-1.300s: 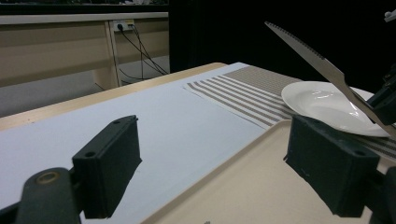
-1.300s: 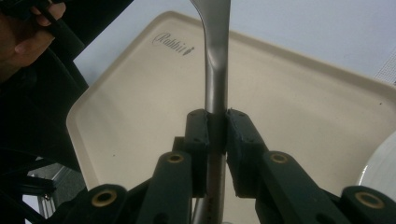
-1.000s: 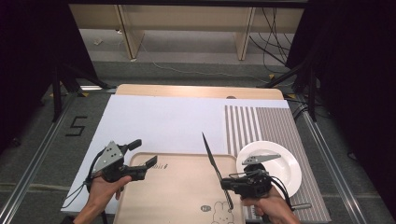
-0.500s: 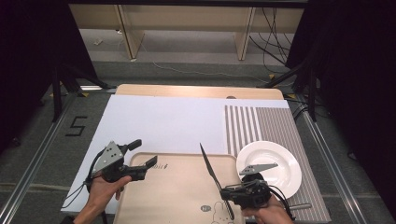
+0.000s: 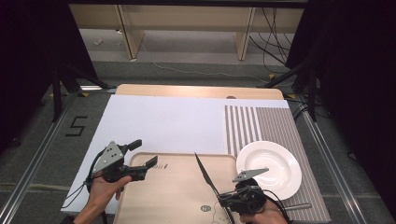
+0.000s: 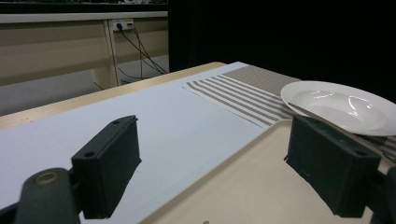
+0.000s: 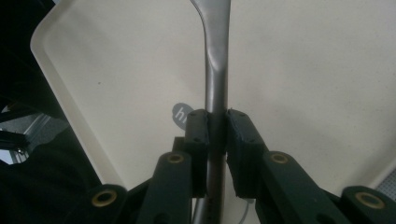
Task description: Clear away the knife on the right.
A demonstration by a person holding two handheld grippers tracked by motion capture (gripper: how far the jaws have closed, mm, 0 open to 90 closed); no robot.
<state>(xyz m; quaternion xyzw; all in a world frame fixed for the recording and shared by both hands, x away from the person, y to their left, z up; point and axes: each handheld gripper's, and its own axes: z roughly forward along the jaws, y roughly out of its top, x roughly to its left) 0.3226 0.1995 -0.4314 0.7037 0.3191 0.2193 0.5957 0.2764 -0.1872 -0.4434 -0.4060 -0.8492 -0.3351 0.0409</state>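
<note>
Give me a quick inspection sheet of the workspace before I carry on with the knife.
Surface: wooden table under a white sheet; grey striped placemat at right.
Job's things: steel table knife held over the beige tray, blade pointing away; round white plate on the placemat.
Clutter: a metal utensil near the placemat's front edge.
Grippers: right gripper clamps the knife handle; left gripper open, at the tray's corner.
Cables: black leads on the floor behind.
Surroundings: wooden furniture legs, dark curtains.
</note>
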